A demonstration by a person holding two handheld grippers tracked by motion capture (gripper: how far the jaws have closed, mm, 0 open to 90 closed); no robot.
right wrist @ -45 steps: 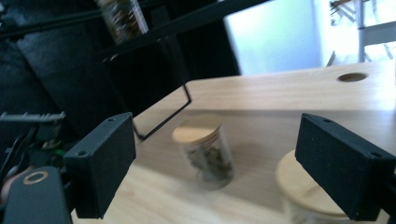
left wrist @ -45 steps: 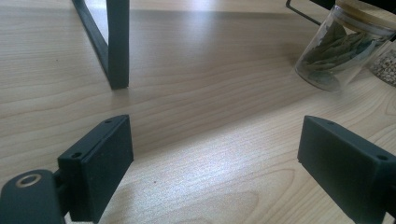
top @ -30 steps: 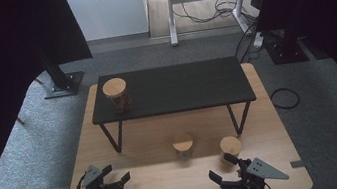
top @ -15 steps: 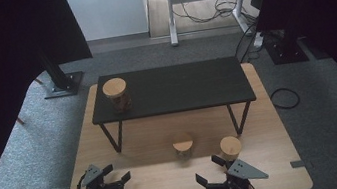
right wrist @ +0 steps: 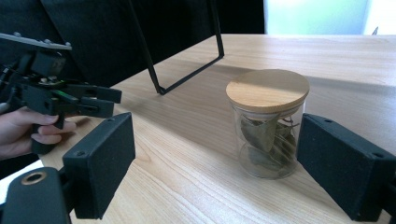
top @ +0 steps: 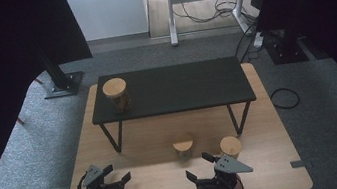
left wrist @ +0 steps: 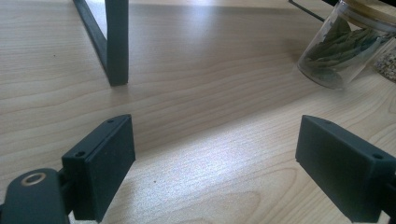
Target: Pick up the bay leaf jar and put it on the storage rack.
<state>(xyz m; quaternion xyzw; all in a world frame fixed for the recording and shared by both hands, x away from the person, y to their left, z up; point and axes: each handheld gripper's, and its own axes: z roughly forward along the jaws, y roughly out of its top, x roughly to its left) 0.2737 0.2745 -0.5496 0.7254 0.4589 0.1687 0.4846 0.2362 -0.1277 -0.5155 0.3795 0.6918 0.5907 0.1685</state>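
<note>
Bay-leaf jar (right wrist: 267, 122) is now sitting centre frame as I'm swinging my spread, empty right claw (right wrist: 215, 163) leftward toward it.

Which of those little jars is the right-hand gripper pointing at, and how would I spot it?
Start at the black shelf standing on the wooden table. In front of it, two small wooden-lidded jars stand side by side; it is the middle jar, left of the other small jar. Through its clear glass you see whole dried green leaves, and the right gripper has its open jaws aimed at it.
</note>
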